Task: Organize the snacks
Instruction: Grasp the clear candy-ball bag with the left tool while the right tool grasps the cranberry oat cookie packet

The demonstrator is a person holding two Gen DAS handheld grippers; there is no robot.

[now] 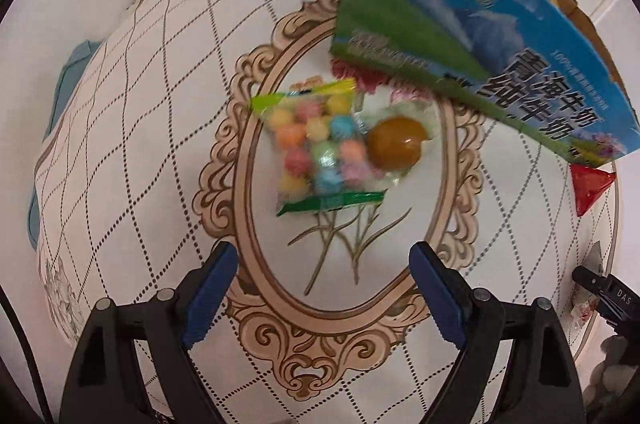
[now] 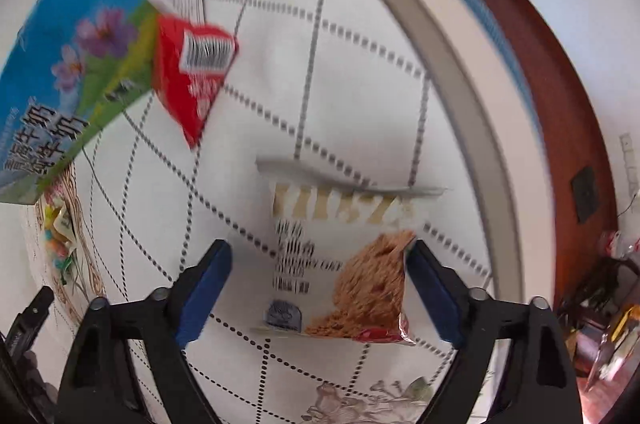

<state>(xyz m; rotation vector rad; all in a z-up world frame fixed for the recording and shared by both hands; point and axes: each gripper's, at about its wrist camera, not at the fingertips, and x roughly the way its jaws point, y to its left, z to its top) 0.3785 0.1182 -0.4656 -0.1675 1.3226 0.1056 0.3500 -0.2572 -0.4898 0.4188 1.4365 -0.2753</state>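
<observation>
A: Nearest to me, my right hand-held gripper (image 2: pixel 318 290) is hanging with its blue pads spread wide, and the white snack packet (image 2: pixel 340 256) is lying between them, gripped by nothing yet.

B: And your other hand?

A: My left hand-held gripper (image 1: pixel 322 290) is gaping just as wide and is empty too. It is pointing at the candy bag (image 1: pixel 320 144), which is lying flat ahead of the pads, well clear of them.

B: What are they like?

A: The candy bag is clear crinkly film with green sealed ends, full of small pastel balls. Touching its right edge is a brown egg-shaped snack (image 1: pixel 396 142) in clear wrap. The white packet is flat foil, showing a crumbly brown cake.

B: Where are they going, do you think?

A: Probably the milk carton box (image 1: pixel 472 24), printed cardboard, standing just behind them with its brown flaps open. A red packet (image 2: pixel 192 72) is lying against its corner. All of it is resting on the round desk (image 2: pixel 452 36), under a soft white cloth (image 1: pixel 132 128) with dotted lines.
</observation>
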